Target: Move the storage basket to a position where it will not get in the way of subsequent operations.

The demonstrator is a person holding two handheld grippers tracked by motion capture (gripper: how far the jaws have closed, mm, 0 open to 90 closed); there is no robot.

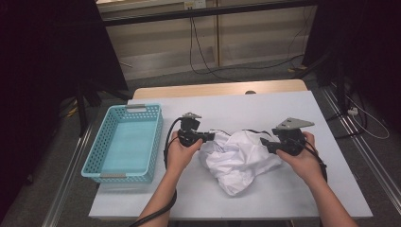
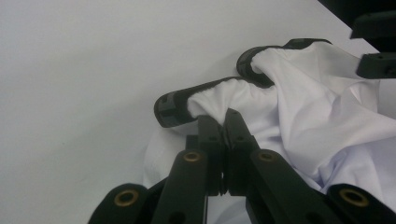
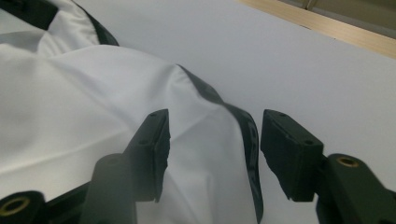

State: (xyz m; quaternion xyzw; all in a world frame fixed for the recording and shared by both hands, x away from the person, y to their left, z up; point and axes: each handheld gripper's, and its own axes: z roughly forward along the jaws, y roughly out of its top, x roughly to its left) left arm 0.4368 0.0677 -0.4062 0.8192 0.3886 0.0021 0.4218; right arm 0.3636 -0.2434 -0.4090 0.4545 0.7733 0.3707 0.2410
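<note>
High view: white garment (image 1: 239,158) with black trim lies crumpled on the white table cover (image 1: 265,106), a bit past centre toward 4 o'clock, bunched between the two grippers. Left gripper (image 1: 211,136) is at the garment's 10 o'clock edge, held in the person's left hand (image 1: 181,152), jaws pointing toward 3 o'clock. Right gripper (image 1: 265,143) is at the garment's 2 o'clock edge, in the right hand (image 1: 302,158), jaws pointing toward 9 o'clock; grey three-cornered plate (image 1: 293,123) sits on top of it. Teal perforated basket (image 1: 94,161) stands at the table's 9 o'clock side, well apart from the garment. Left gripper view: jaws pressed together on a fold of the white cloth (image 2: 299,107) just beside the black ribbed cuff (image 2: 187,100), so the left gripper (image 2: 224,122) is clamped on the garment. A second black band curves at 1 o'clock of the grip. Right gripper view: jaws of the right gripper (image 3: 215,135) stand apart, white fabric (image 3: 84,107) and its black edge band (image 3: 247,135) lying in the gap between them, pads not pressing on it. Left pad sits over the cloth, right pad over bare table cover at 3 o'clock. Wooden table edge (image 3: 327,25) shows at 1 o'clock.
</note>
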